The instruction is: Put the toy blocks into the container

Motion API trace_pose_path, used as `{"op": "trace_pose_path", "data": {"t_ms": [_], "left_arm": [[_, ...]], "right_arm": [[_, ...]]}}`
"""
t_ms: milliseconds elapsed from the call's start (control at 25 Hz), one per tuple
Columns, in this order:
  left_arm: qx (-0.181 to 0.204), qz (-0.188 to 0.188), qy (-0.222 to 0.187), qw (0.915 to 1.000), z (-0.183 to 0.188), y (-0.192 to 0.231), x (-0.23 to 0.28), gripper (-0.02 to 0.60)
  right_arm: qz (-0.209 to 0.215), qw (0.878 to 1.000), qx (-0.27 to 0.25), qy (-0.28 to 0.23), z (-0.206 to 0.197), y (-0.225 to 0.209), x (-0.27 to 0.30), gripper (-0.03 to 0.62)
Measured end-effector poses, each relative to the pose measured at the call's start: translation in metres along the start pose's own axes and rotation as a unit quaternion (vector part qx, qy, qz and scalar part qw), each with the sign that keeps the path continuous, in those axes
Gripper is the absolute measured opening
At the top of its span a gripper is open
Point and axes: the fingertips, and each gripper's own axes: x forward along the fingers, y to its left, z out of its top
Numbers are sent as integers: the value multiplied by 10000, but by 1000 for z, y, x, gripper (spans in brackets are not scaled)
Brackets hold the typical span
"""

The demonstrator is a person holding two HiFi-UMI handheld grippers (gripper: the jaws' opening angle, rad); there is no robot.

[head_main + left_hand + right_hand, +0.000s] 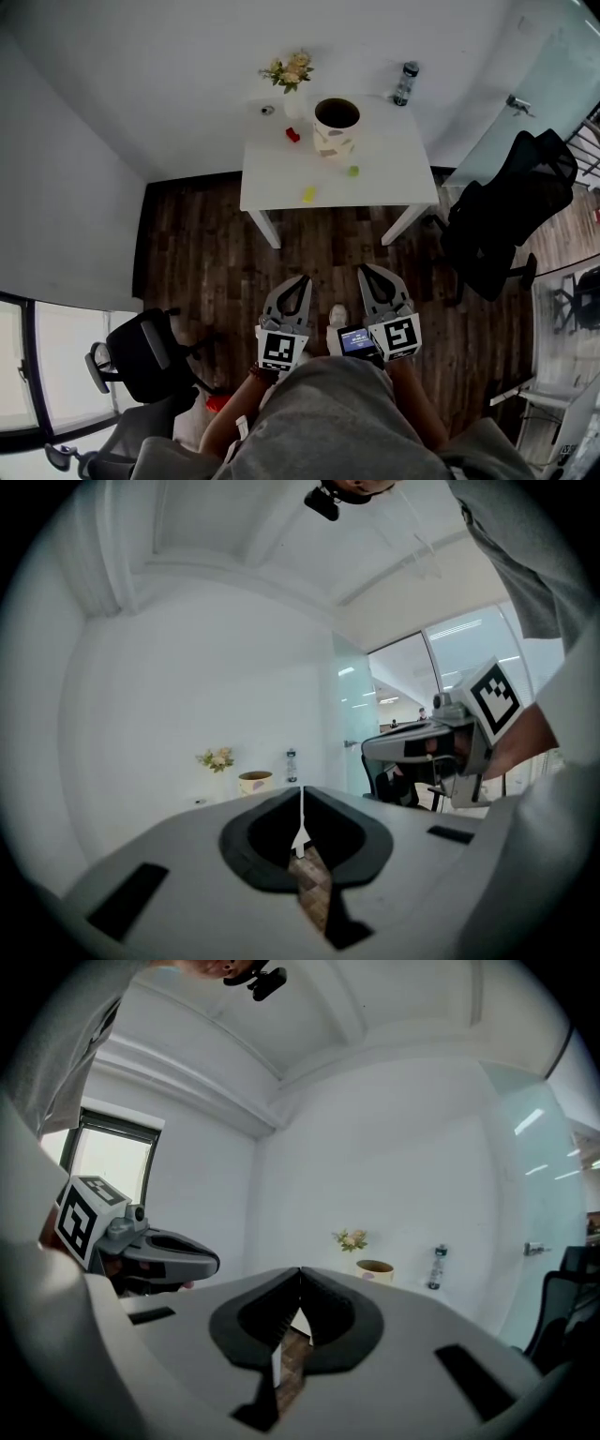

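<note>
On a white table far ahead stands a cream cup-shaped container with a dark inside. A red block lies left of it, a green block in front of it, and a yellow block near the table's front edge. My left gripper and right gripper are held close to my body over the wooden floor, well short of the table. Both are shut, jaws touching, with nothing between them. The container shows small and distant in the left gripper view, and the container likewise in the right gripper view.
A flower bunch and a clear bottle stand at the table's back. A black office chair is right of the table, another chair at my lower left. White walls close in the corner; a glass partition is on the right.
</note>
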Motion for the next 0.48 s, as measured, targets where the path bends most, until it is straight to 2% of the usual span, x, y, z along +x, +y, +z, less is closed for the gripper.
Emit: {"op": "trace_pose_path", "data": {"t_ms": [480], "left_arm": [[-31,244,527,9983,-5,21,114,9]], "right_arm": [[289,9995,-61,55,-14,-116,60,5]]}}
